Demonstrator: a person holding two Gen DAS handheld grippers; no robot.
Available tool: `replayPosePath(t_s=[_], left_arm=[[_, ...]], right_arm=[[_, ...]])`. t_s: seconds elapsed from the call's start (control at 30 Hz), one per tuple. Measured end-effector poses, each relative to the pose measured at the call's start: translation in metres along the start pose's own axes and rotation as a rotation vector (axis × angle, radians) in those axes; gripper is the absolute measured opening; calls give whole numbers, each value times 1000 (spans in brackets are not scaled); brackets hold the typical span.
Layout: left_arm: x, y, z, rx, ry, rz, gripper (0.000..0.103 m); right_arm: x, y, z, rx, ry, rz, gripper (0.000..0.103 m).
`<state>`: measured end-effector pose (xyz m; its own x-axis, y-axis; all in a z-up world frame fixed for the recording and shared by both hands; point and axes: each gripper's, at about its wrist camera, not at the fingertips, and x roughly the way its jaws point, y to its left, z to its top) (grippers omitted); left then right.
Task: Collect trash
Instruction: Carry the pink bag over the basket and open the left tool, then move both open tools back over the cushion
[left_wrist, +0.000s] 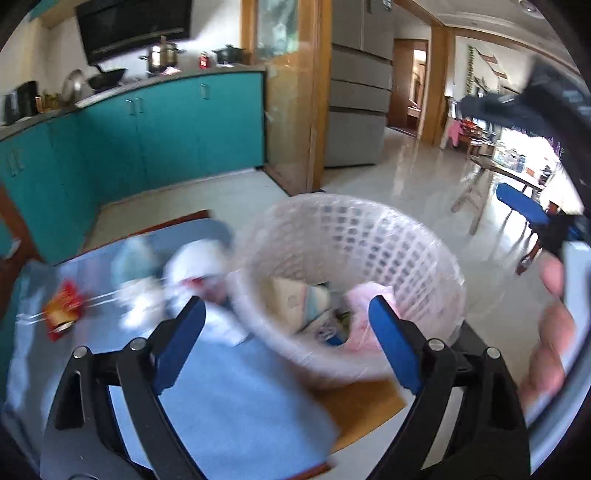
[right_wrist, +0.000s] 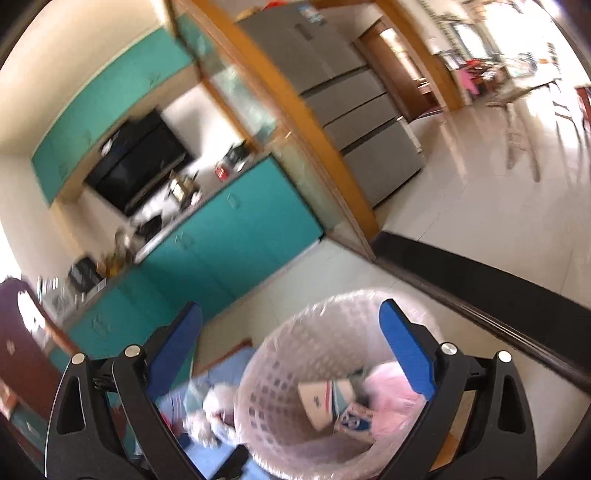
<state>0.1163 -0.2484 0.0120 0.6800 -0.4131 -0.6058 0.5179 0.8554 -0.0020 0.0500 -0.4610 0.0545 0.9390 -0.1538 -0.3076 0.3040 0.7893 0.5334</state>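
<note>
Red wrapper (left_wrist: 62, 309): lies at the far left of the blue table surface (left_wrist: 236, 387), blurred; well apart from the basket.
White crumpled trash (left_wrist: 192, 271): a loose pile of paper or plastic on the table, between the red wrapper and the basket, just beside the basket's left wall; also seen in the right wrist view (right_wrist: 214, 410). Individual pieces cannot be told apart because of blur.
Left gripper (left_wrist: 286, 321): both blue-padded fingers spread wide, nothing between them; its left finger (left_wrist: 181, 343) lies over the white pile, its right one over the basket's near rim.
Waste basket (left_wrist: 406, 236): white lattice basket with a clear liner, standing on the table at its right edge; in the right wrist view (right_wrist: 258, 398) it sits below and between that gripper's fingers.
Basket contents: a folded carton (right_wrist: 325, 402) printed in beige and blue, and a pale pink bag (right_wrist: 391, 391) beside it against the right wall; both rest inside the basket.
Right gripper (right_wrist: 290, 325): fingers wide apart and empty, held above the basket opening; its body and the person's hand (left_wrist: 550, 332) show at the right edge of the left wrist view.
Background: teal cabinets (left_wrist: 166, 129) on the left, a grey refrigerator (left_wrist: 360, 81) at centre, pale tiled floor (left_wrist: 417, 177) on the right.
</note>
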Motion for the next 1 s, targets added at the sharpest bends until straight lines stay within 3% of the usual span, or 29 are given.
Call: replayPosePath(t_s=[0.13,0.27,0.47,0.67,1.0], left_arm=[[-39,51,-22,-20,-17,85,94],[-77,113,-42,-115,-37,200,96],[-96,166,-69,-242,-54,296,97],[-94,178,-76,-268,-28,274,97],[-96,163,-75,-244,-24,240,97]], right_arm=[[16,39,-22,-175,121,48,95],[22,80,-53,-353,211,93,95],[21,122,-107,-548,325,157,95],[17,141,-138,-624,361,159,95],[25,142,-134,-596,342,128,95]])
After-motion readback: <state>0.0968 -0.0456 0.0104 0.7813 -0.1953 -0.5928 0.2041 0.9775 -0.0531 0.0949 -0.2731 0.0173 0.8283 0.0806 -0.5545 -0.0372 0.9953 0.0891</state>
